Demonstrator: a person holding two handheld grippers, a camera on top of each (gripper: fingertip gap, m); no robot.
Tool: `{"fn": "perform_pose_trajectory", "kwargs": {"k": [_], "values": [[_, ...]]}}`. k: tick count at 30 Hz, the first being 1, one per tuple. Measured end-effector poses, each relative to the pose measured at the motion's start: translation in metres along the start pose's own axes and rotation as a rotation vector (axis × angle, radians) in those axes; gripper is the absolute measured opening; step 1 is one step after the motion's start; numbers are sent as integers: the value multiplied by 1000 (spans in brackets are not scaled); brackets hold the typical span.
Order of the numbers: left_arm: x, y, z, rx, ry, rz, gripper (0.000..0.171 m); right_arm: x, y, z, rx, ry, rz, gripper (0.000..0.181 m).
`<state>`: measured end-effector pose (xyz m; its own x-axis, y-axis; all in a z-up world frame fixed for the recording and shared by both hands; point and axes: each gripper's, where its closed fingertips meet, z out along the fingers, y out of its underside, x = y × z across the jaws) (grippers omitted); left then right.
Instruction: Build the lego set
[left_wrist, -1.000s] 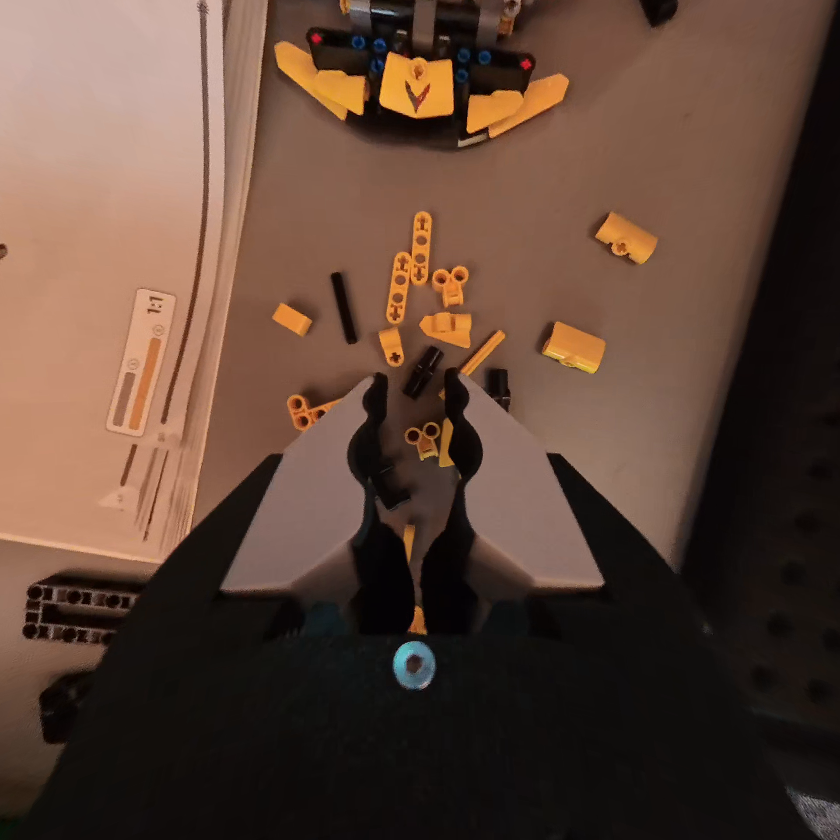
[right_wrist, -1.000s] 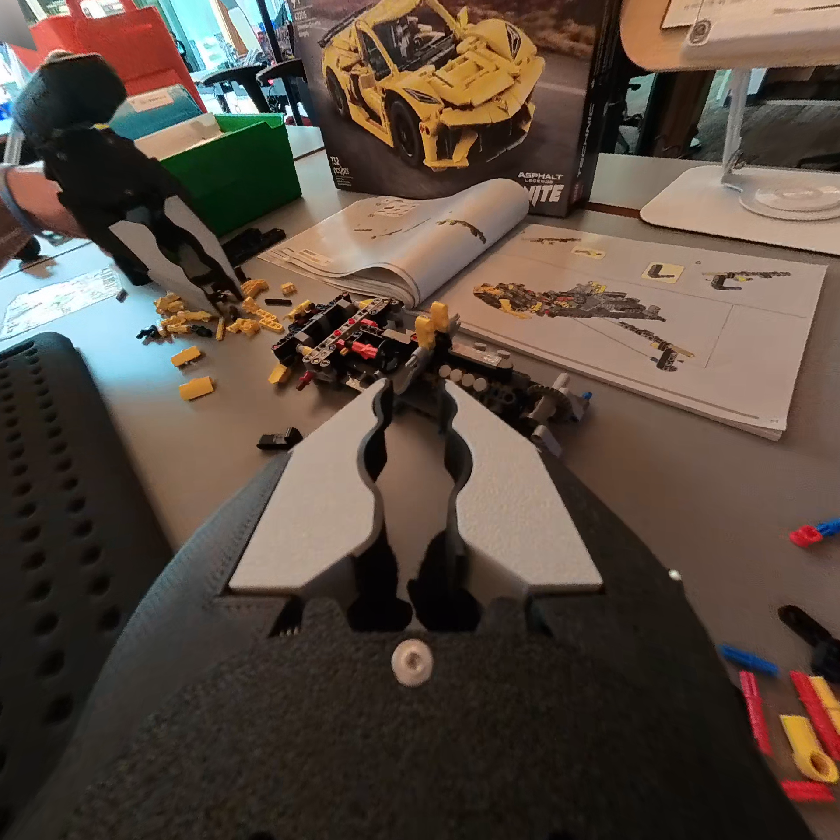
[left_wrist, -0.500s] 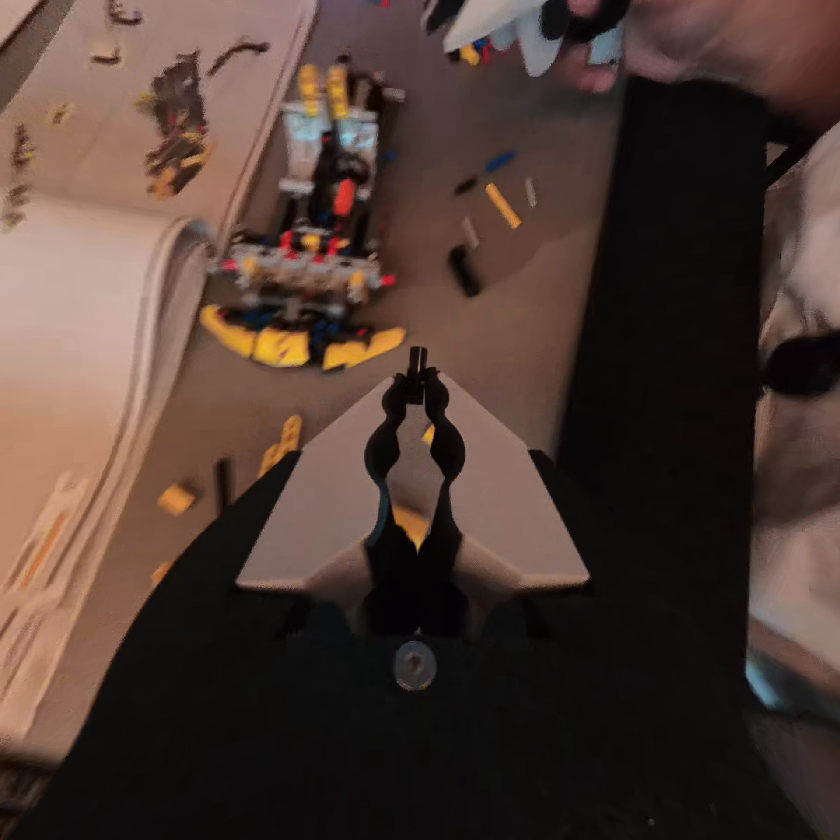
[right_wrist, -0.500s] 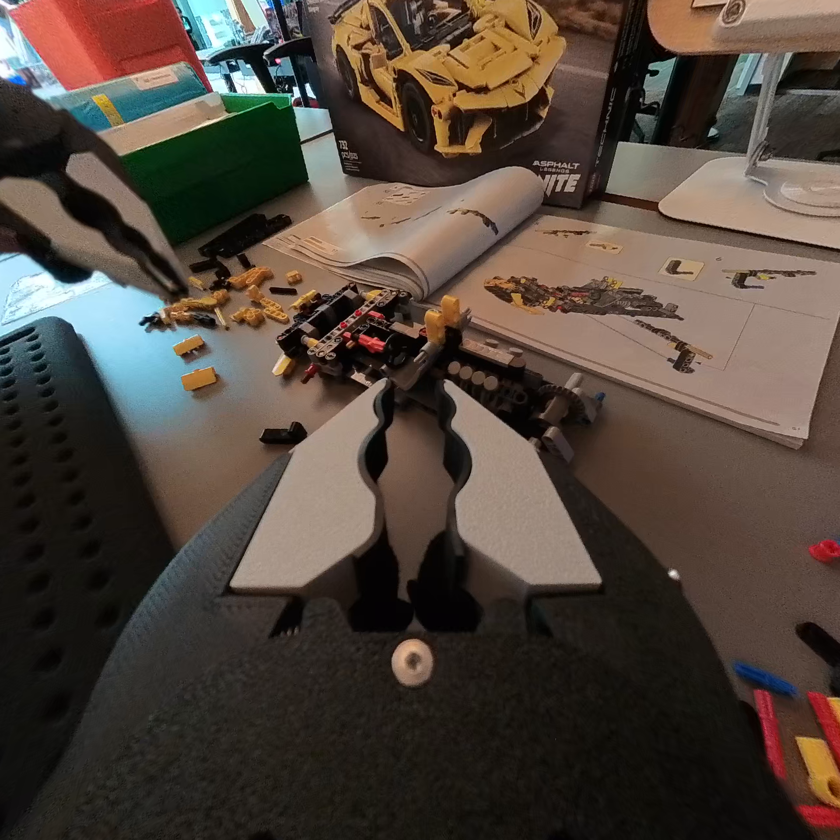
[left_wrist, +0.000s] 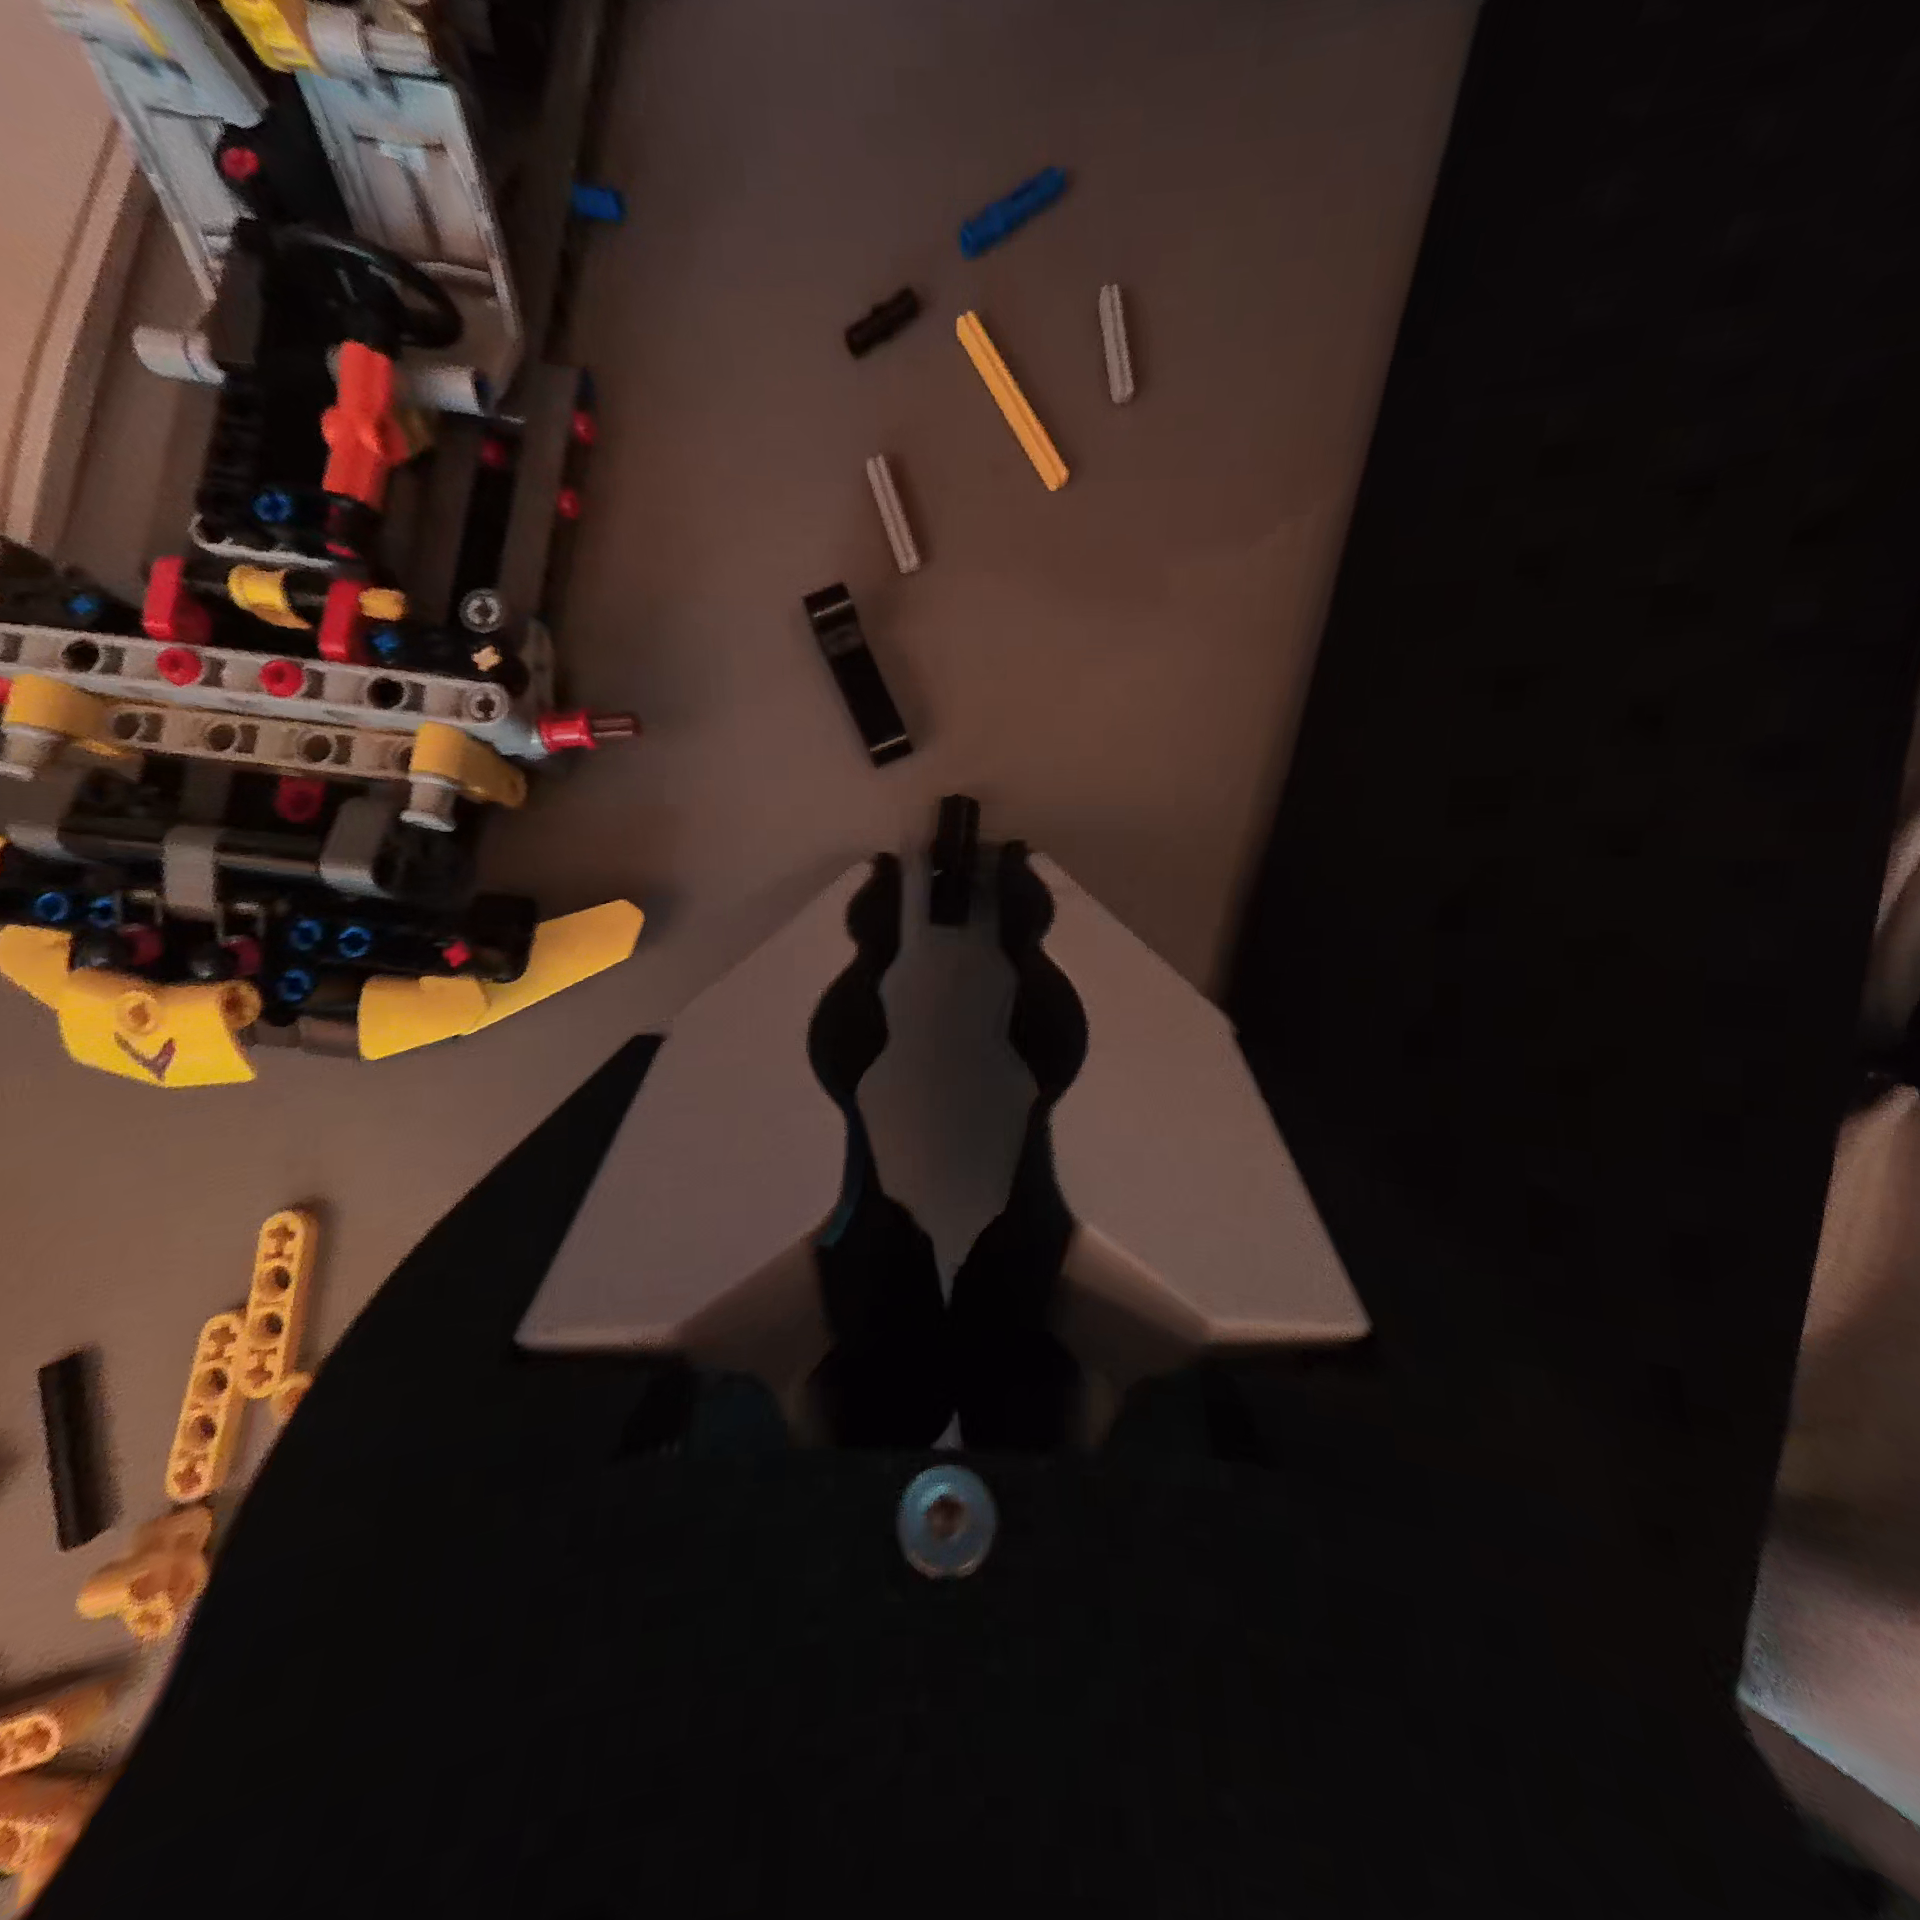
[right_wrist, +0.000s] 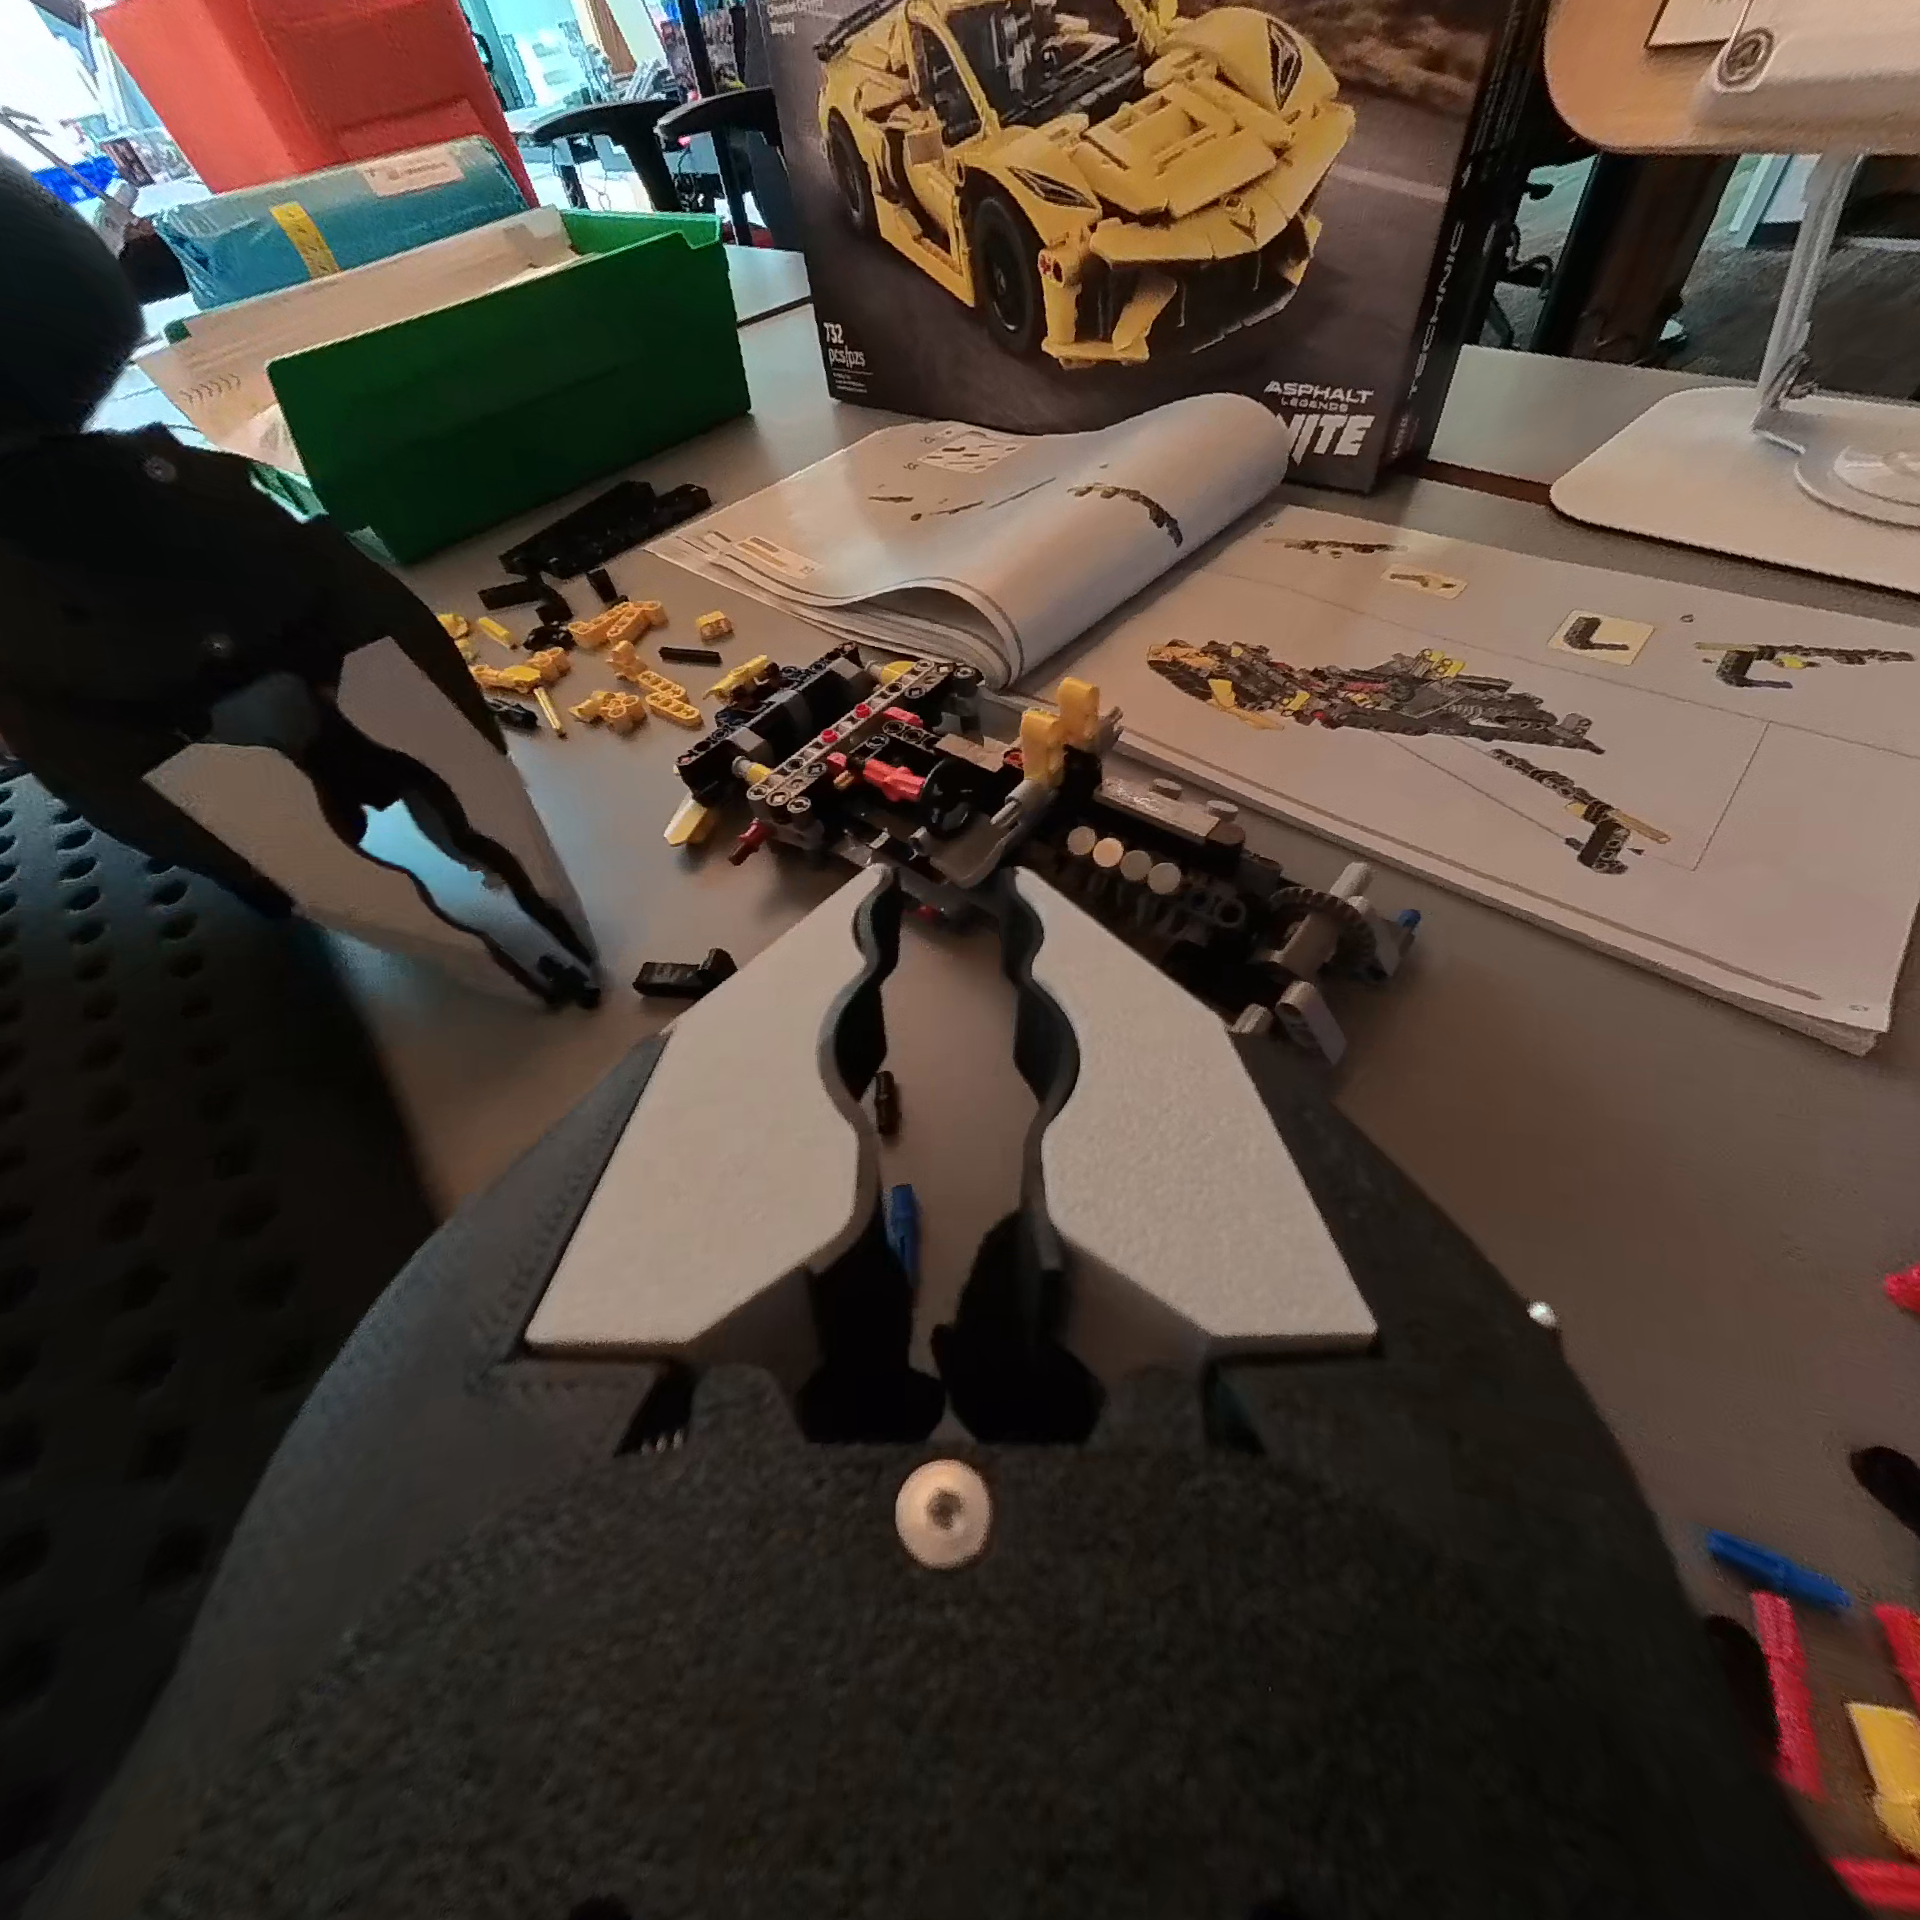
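Item 1. Left hand-held gripper (left_wrist: 948, 868), one: narrowed on one short black plastic connector pin (left_wrist: 952, 858), pinched at the fingertips. A second ago it hung spread over the yellow loose-parts pile with nothing in it; it has since taken the pin and swung over beside the chassis, low over the grey worktop (left_wrist: 1143, 644). Judgement: pick done, insertion into the model comes next.

Item 2. Right hand-held gripper (right_wrist: 948, 883), one: jaws parted, nothing held, parked just short of the chassis as before.

Item 3. Loose parts ahead of the left gripper: black curved piece (left_wrist: 856, 673), one; grey axles (left_wrist: 894, 513), two; yellow axle (left_wrist: 1011, 399), one; small black pin (left_wrist: 881, 321), one; blue pins (left_wrist: 1011, 211), two.

Item 4. Part-built black, grey and yellow car chassis (right_wrist: 997, 810), one, on the worktop.

Item 5. Open paper instruction booklet (right_wrist: 1455, 748), one; green plastic bin (right_wrist: 509, 384), one; printed set box (right_wrist: 1143, 229), one.
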<state>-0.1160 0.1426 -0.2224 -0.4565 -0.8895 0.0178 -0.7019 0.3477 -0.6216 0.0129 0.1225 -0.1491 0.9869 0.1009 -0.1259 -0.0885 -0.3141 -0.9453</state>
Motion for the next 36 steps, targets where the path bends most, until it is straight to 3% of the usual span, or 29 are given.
{"fn": "perform_pose_trajectory", "kwargs": {"k": [2, 5, 9, 13, 15, 16, 21, 26, 30, 36], "values": [[-4, 0, -13, 39, -23, -55, 29, -1, 0, 0, -2, -6, 2, 18], [-27, 23, -54, 86, -105, -158, 29, -2, 1, 1, -4, -12, 4, 18], [-72, 95, -91, -87, -281, -173, 28, -3, 3, 3, -16, -26, 14, 18], [-85, 112, -93, -118, -272, -92, 26, -3, 6, 4, -31, -20, 3, 18], [-85, 110, -89, -95, -239, -101, 22, -1, 6, 3, -29, -10, 1, 18], [-86, 110, -88, -95, -232, -106, 7, 0, 5, 3, -27, -8, 4, 18], [-86, 101, -91, -87, -239, -108, 5, 1, 4, 3, -21, -13, 25, 18], [-36, 17, -72, 127, -82, -79, 5, -1, 7, 5, -40, -12, 6, 18], [7, -8, -29, 72, 9, 26, 5, -1, 8, 5, -46, -8, -8, 17], [22, -9, -4, 11, 21, 51, 5, -3, 6, 3, -31, -22, 5, 17]]}}
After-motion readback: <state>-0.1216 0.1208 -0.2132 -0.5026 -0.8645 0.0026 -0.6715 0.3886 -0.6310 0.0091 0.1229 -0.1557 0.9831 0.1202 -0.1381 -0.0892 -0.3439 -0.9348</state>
